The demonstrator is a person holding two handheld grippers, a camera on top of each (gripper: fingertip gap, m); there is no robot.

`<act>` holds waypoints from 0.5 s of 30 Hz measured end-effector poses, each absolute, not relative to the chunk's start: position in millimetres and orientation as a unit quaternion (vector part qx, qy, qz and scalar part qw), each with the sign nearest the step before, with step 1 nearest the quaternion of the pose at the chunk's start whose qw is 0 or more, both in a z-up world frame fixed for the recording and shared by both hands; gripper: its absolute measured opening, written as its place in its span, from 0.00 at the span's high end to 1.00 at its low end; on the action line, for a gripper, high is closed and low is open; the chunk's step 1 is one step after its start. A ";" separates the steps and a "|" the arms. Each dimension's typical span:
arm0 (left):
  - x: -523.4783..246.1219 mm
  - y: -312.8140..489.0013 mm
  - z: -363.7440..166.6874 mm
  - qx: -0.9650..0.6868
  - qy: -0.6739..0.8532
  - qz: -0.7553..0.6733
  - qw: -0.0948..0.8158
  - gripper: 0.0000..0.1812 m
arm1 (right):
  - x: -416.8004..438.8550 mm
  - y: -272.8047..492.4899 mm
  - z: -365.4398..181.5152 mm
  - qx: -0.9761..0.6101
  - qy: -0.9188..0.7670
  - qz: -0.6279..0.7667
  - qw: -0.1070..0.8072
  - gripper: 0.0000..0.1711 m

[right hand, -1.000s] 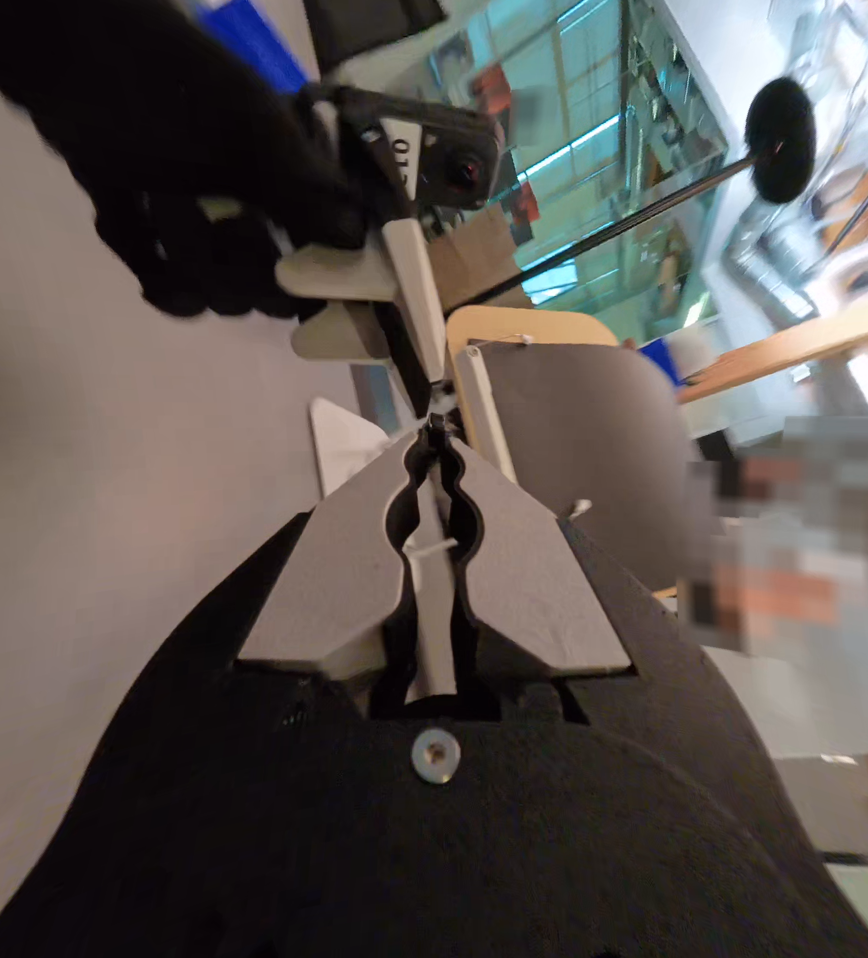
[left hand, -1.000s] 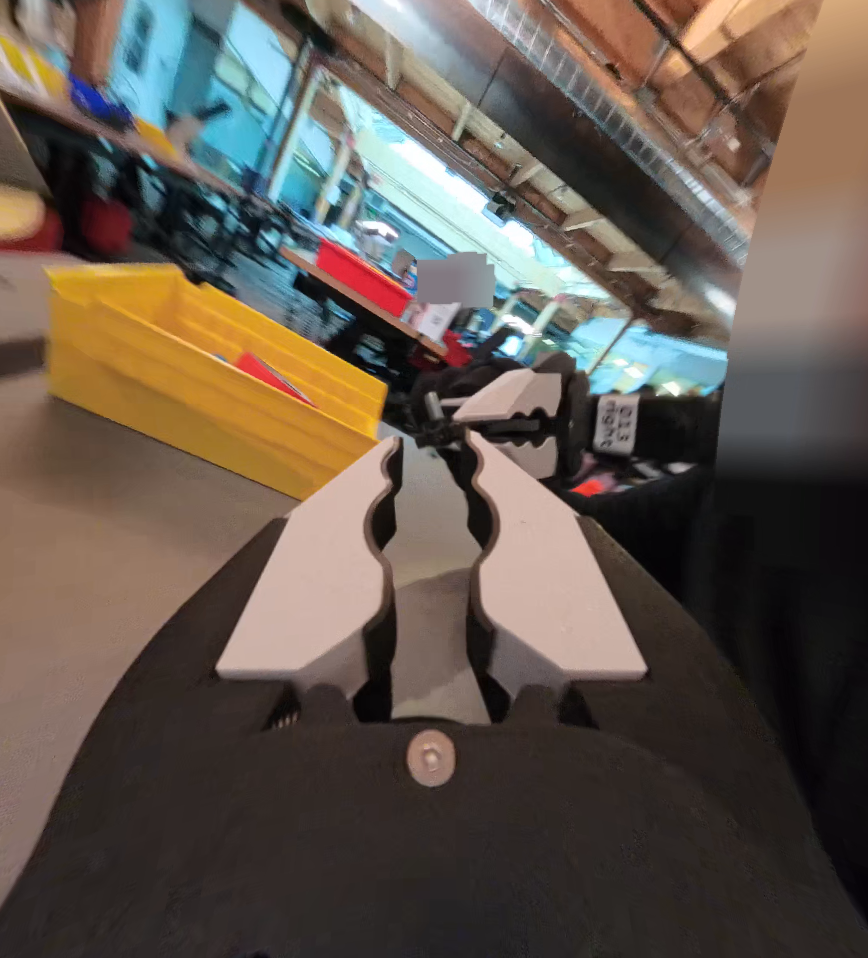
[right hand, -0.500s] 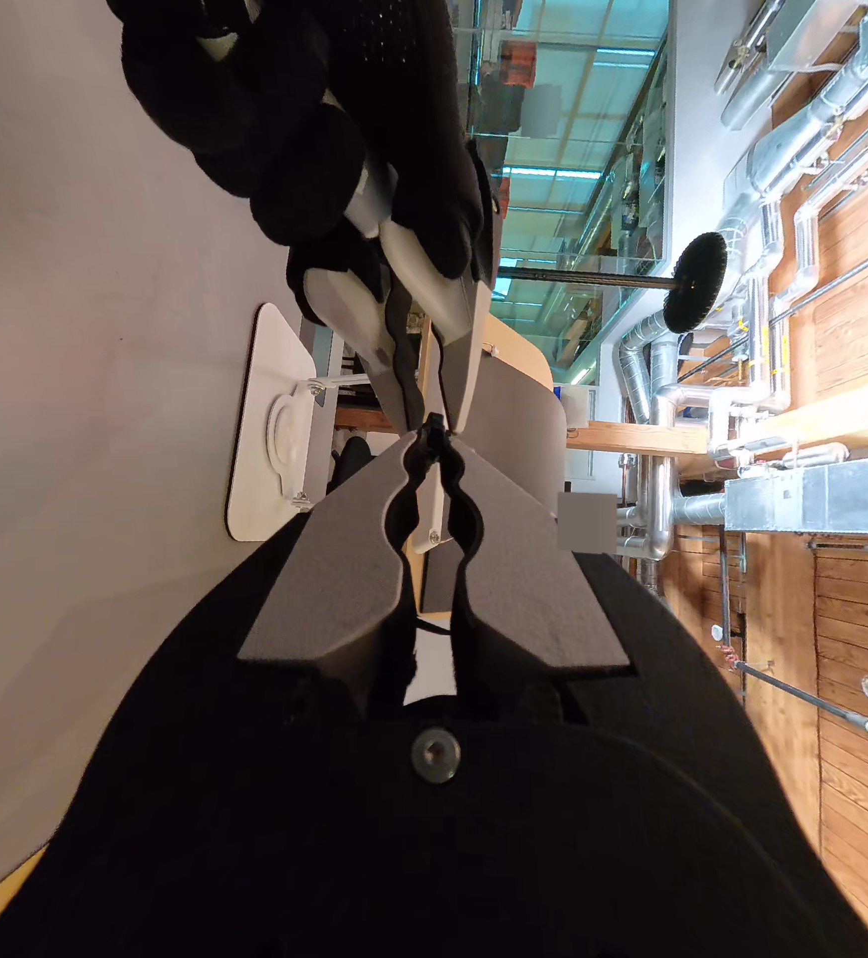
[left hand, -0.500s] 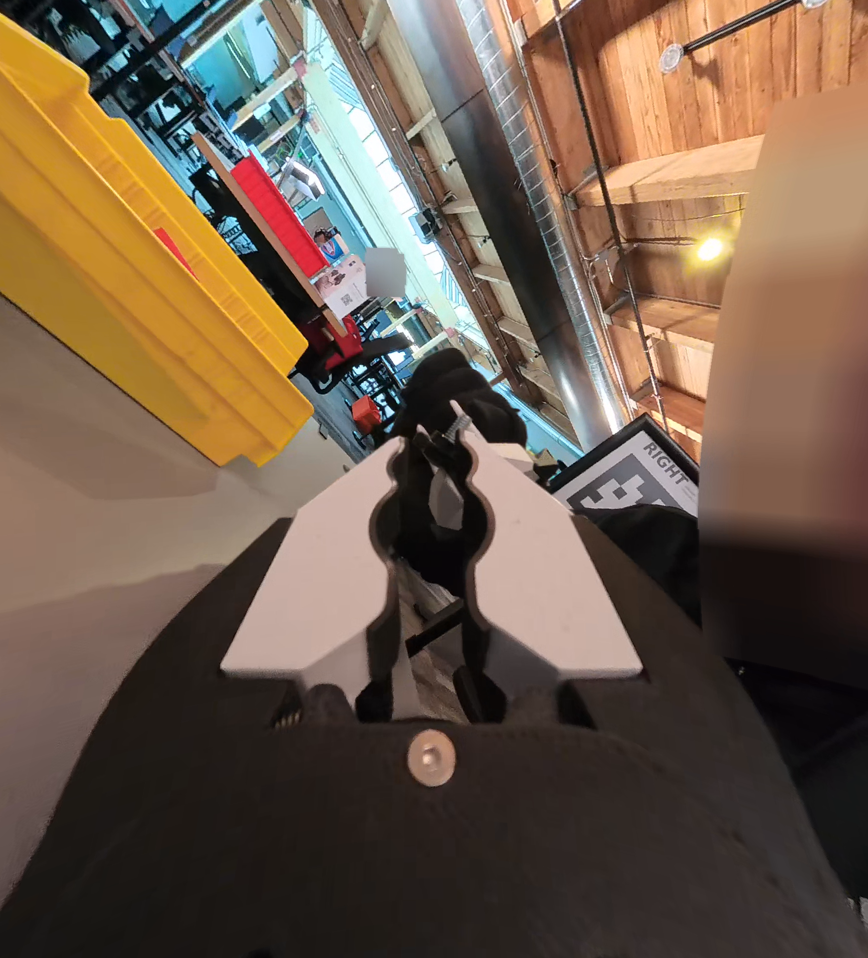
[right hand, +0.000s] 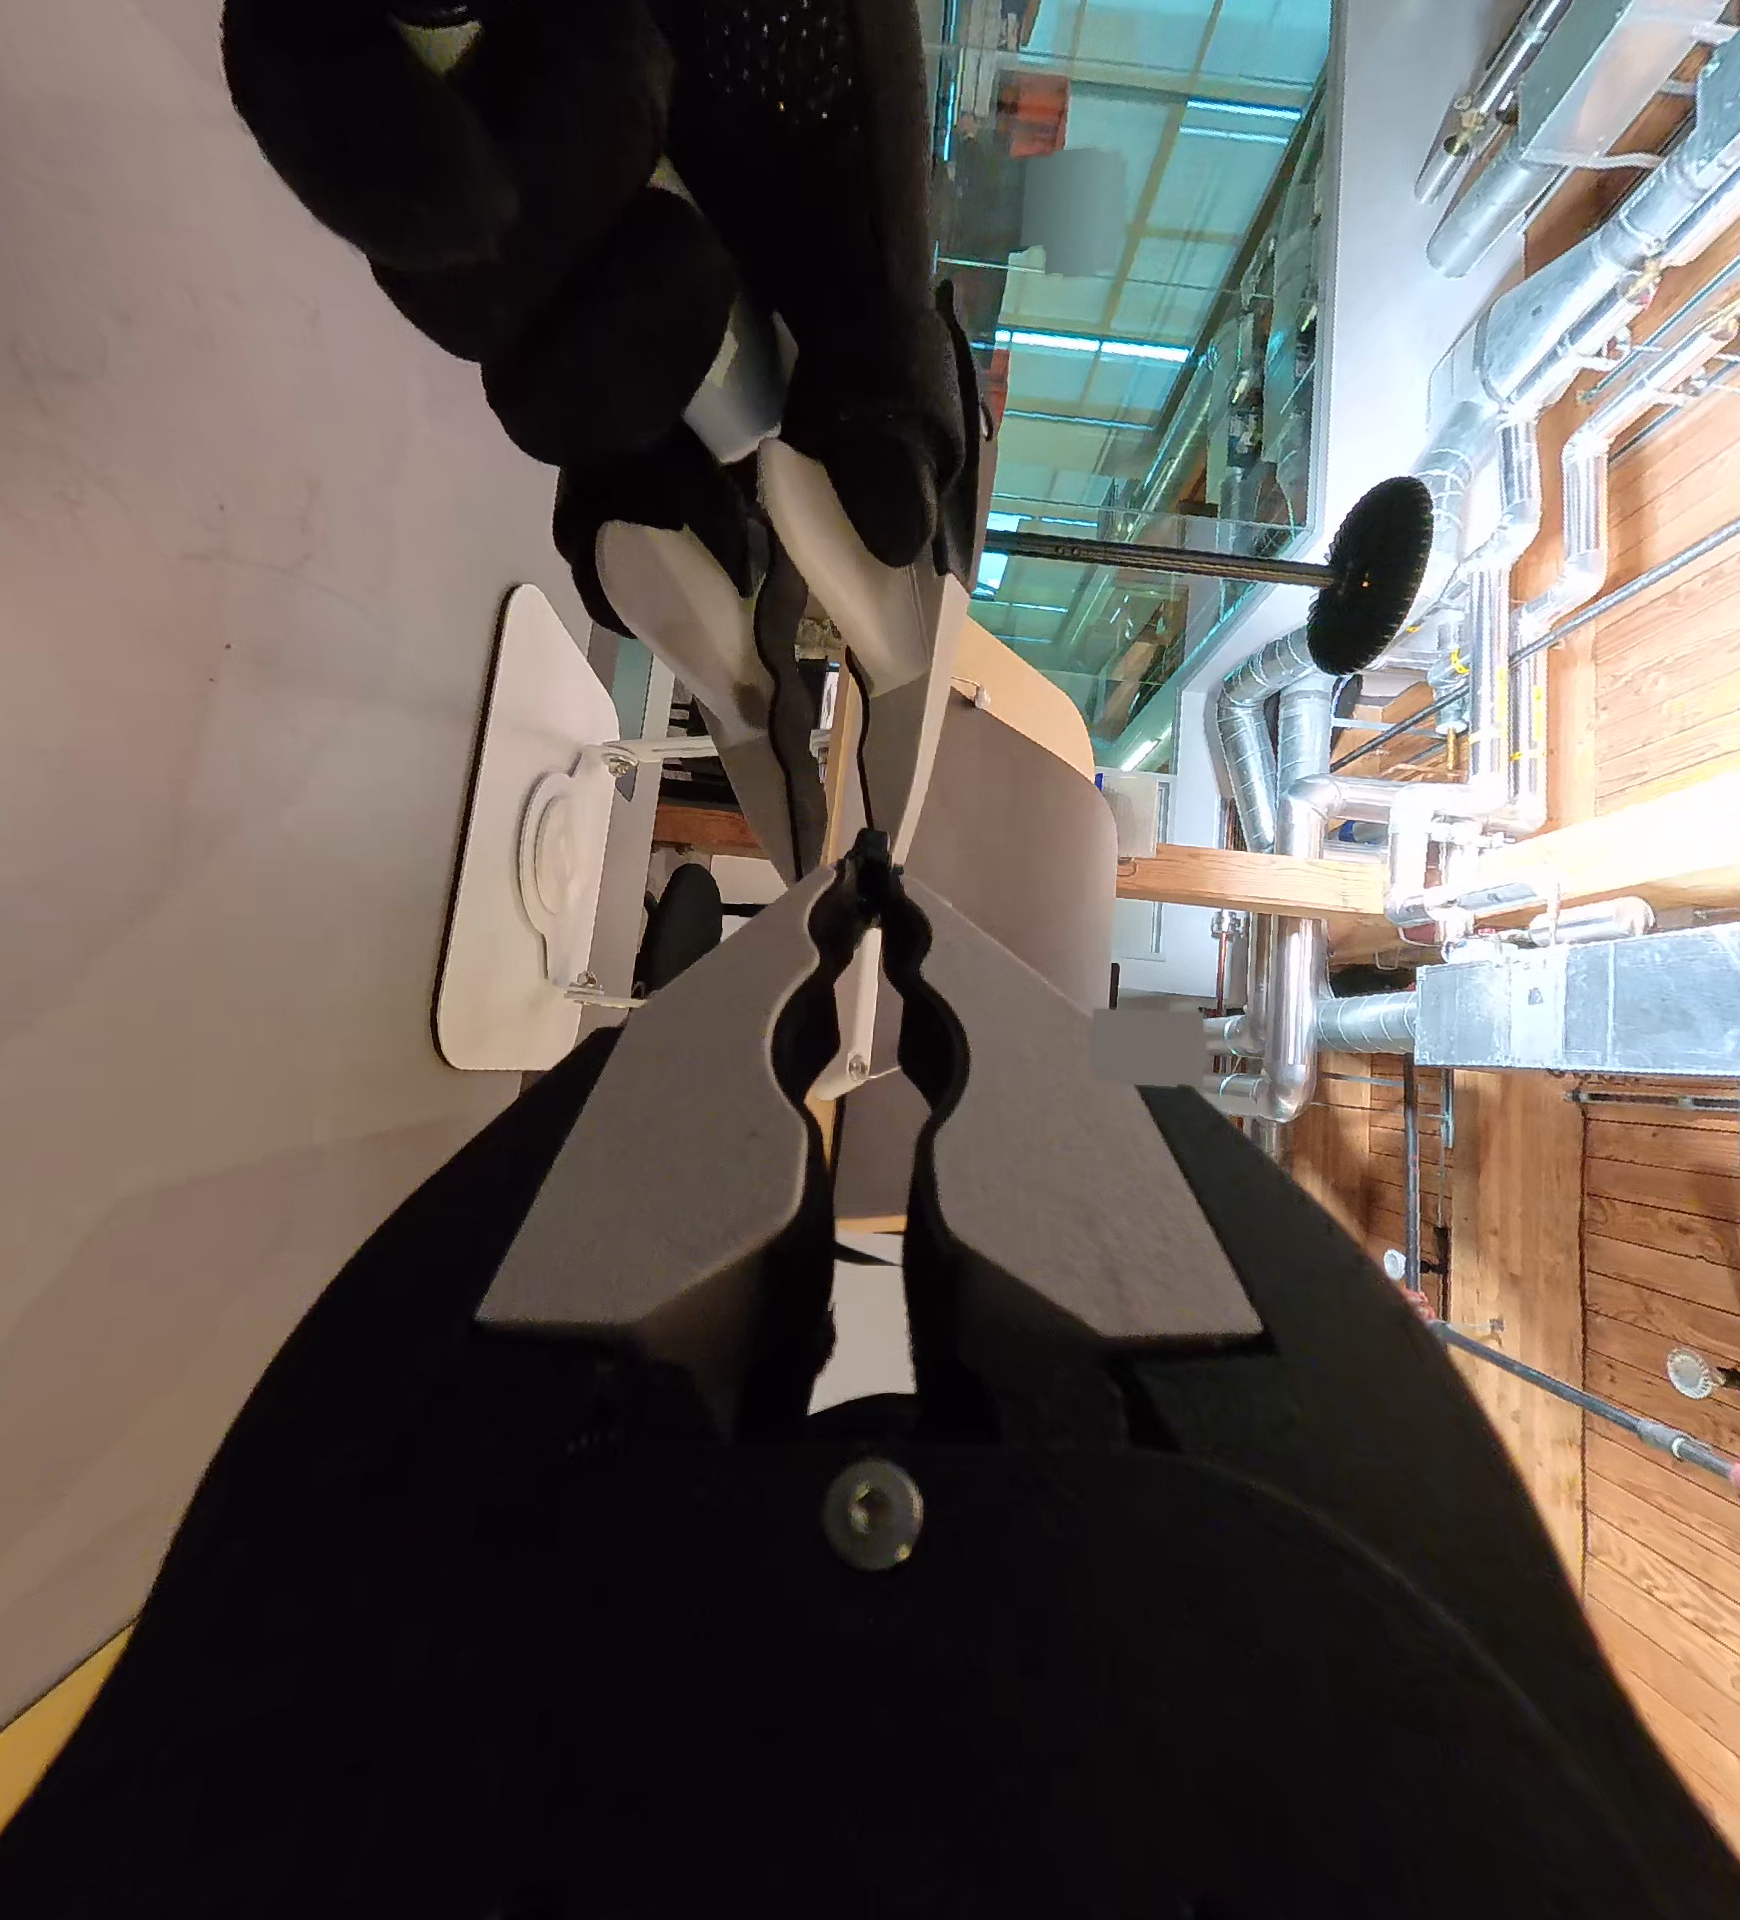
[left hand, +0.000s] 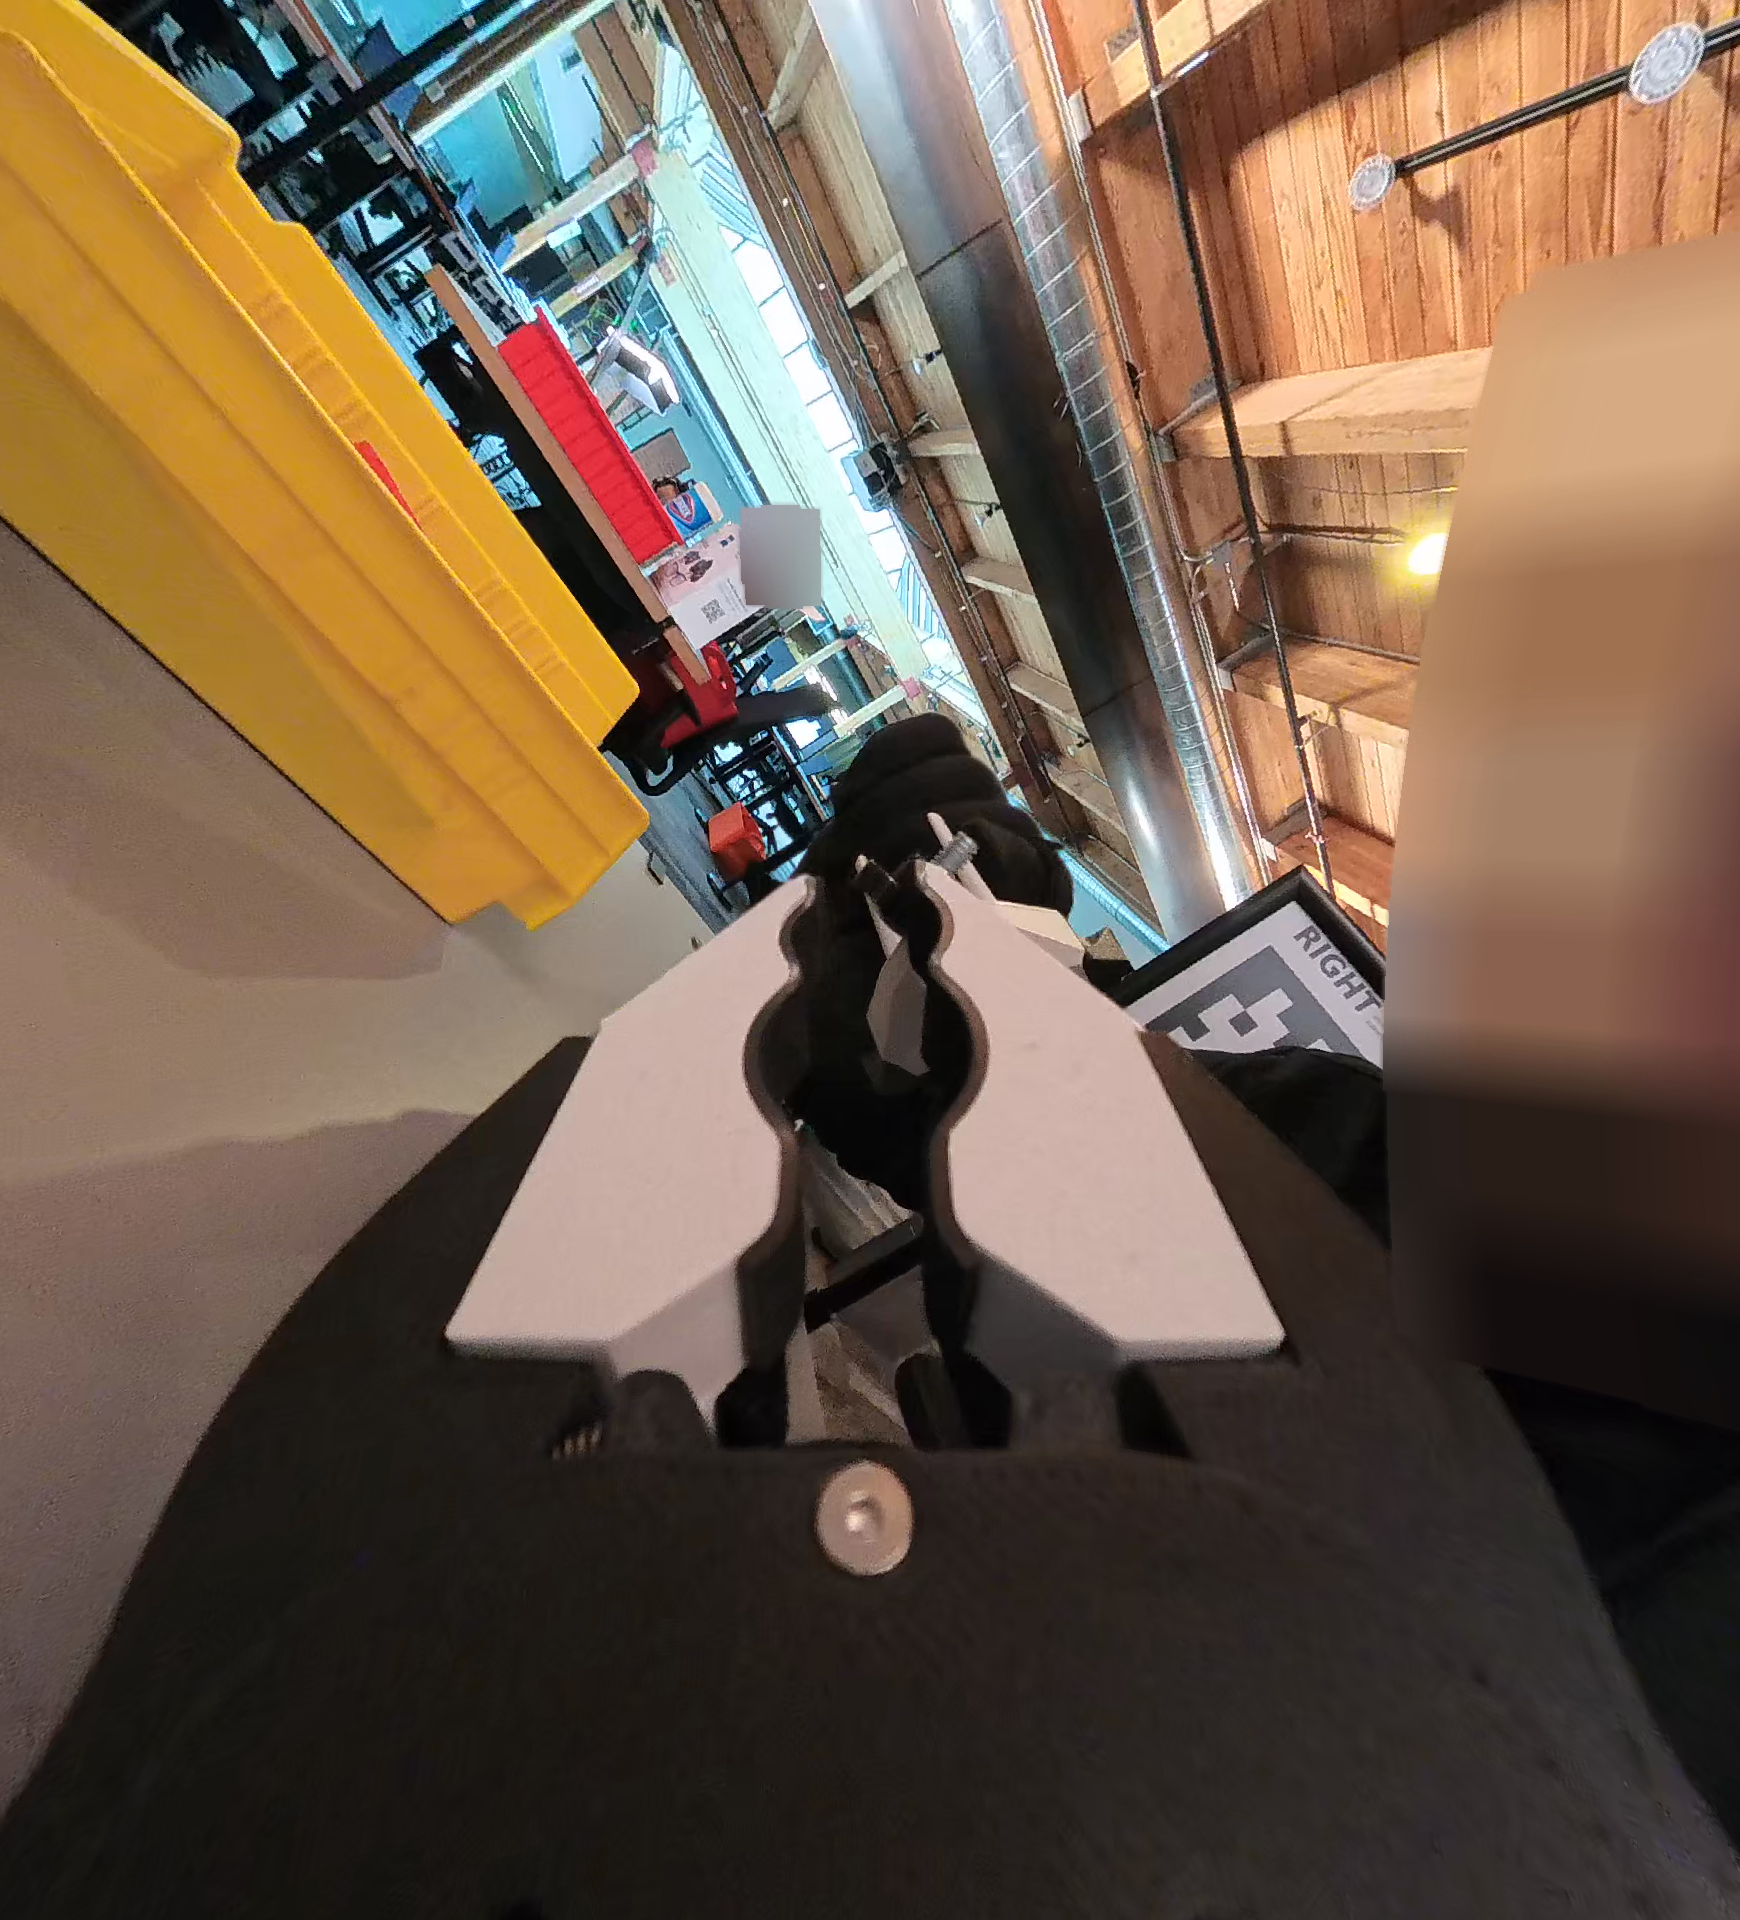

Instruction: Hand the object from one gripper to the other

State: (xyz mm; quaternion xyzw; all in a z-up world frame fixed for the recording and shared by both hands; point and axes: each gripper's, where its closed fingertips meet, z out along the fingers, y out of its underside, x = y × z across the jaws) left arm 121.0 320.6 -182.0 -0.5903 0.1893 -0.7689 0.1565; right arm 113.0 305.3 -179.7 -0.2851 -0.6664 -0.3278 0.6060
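Since half a second ago little moves: our right tool clenches the small black object; left tool closes around it, so we release only once gripped.

I was working in a big industrial workshop or lab space. Overhead I saw a plank ceiling on wooden beams, a long spiral metal duct and bundled silver pipes. A yellow parts bin sat on my grey bench, a red bin on a farther table, with glass partitions beyond.
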 end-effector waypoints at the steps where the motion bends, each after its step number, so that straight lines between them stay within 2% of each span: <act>1: 121.4 319.3 -182.3 -0.591 0.192 -0.769 0.154 0.92 | 112.7 305.2 -180.1 -0.284 -0.667 -0.328 0.605 0.99; 15: 122.8 316.8 -186.4 -0.596 0.192 -0.767 0.140 0.98 | 114.2 305.2 -186.8 -0.274 -0.676 -0.333 0.598 0.99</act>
